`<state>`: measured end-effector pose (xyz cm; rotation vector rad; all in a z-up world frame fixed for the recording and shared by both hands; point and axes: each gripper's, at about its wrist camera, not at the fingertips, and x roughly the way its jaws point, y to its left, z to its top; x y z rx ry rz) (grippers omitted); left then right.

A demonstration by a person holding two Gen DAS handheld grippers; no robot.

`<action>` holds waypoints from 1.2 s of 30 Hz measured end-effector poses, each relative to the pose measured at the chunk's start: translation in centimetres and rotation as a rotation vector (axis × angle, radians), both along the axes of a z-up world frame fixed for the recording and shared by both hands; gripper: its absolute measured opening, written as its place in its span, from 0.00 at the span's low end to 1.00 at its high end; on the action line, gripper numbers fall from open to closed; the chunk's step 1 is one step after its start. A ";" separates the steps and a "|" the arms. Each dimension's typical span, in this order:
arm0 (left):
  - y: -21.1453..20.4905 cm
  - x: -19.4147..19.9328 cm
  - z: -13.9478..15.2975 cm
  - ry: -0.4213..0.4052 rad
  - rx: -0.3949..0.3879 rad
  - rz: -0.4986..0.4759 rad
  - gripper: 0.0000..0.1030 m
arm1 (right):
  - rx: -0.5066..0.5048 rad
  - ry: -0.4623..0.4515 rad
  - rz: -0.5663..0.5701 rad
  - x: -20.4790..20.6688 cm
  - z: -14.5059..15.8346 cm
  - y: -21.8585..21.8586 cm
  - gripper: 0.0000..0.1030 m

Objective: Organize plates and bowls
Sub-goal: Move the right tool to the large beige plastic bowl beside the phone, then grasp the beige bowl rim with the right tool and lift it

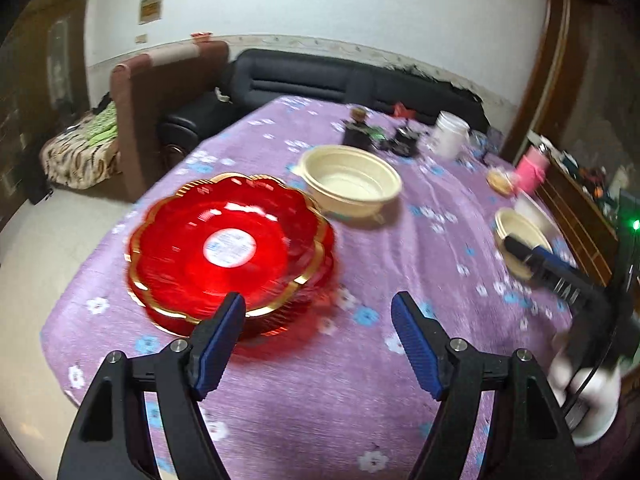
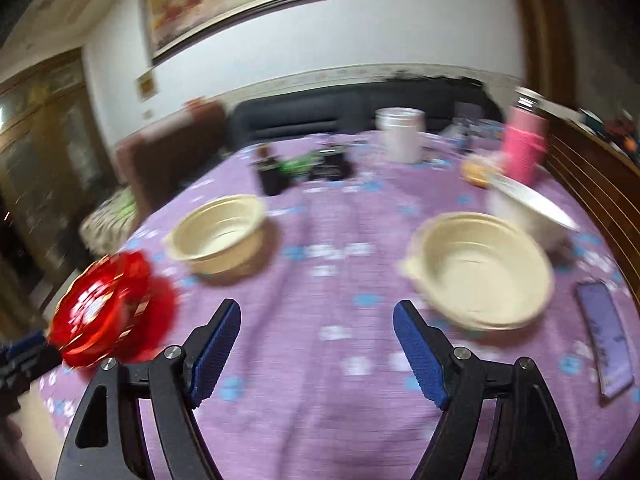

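Observation:
A stack of red scalloped plates with gold rims [image 1: 230, 258] sits on the purple flowered tablecloth [image 1: 360, 360], just ahead and left of my open, empty left gripper [image 1: 318, 312]. A cream bowl [image 1: 352, 184] stands behind the plates. A second cream bowl [image 1: 520, 240] is at the right, with my right gripper's finger [image 1: 536, 258] over it. In the right wrist view my right gripper [image 2: 317, 320] is open and empty; that bowl [image 2: 484, 272] lies just ahead to its right, the other bowl [image 2: 218, 232] ahead left, the red plates [image 2: 108, 308] far left.
A white bowl [image 2: 532, 208], pink cup [image 2: 524, 144], white cup [image 2: 400, 134] and dark bottles [image 2: 272, 170] stand at the table's far side. A phone [image 2: 604, 336] lies at the right edge. A wooden sideboard [image 2: 592, 176] is to the right, a black sofa [image 1: 320, 76] behind.

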<state>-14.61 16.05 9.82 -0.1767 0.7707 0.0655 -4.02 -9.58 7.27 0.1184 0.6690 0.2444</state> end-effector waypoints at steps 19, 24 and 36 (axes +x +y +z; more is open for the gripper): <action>-7.0 3.6 -2.4 0.105 0.042 -0.147 0.73 | 0.211 0.080 -0.363 6.4 -1.8 -16.4 0.80; -9.9 7.1 -2.3 0.136 0.025 -0.214 0.73 | 0.180 0.117 -0.385 7.2 -3.7 -16.9 0.61; -19.5 19.0 -4.1 0.180 -0.070 -0.367 0.72 | 0.200 0.250 -0.343 9.1 -7.3 -17.5 0.38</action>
